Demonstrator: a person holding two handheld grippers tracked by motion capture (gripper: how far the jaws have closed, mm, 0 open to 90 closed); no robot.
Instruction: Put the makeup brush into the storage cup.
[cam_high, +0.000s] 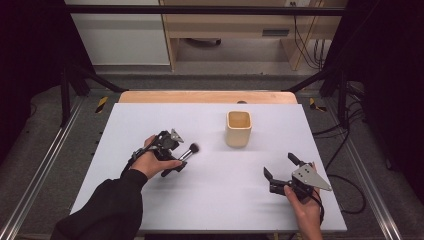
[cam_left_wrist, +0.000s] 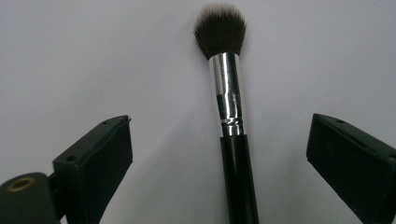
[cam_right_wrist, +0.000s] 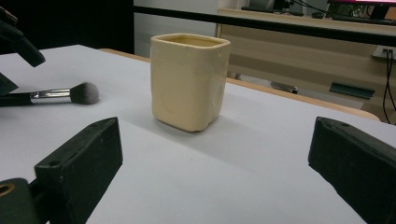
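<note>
Makeup brush lies flat on the white desk, bristle head pointing toward 2 o'clock in the high view, between the spread jaws of the left gripper. In the left gripper view the black handle runs up the centre, silver ferrule and dark bristles beyond; neither jaw touches it, both stand well apart from the handle.

Cream cup, square-sided and upright, sits at 1 o'clock from the brush, near but not touching. Interior looks empty as far as the high view shows.

Right gripper is at 4 o'clock on the desk, jaws wide open, holding nothing, facing the cup from well apart.

Judged step: closing on the brush handle, likely for placing it in the cup.

Risks from here:
- Handle is round and glossy; closing off-centre could roll it sideways out of the jaws.
- Jaws riding too high would pinch only the top of the handle and let it squirt out.
- Grasp near the handle end leaves the bristle end heavy; brush may droop when lifted.
- Cup is unheld; a brush knocking its rim could tip or shove it.
</note>
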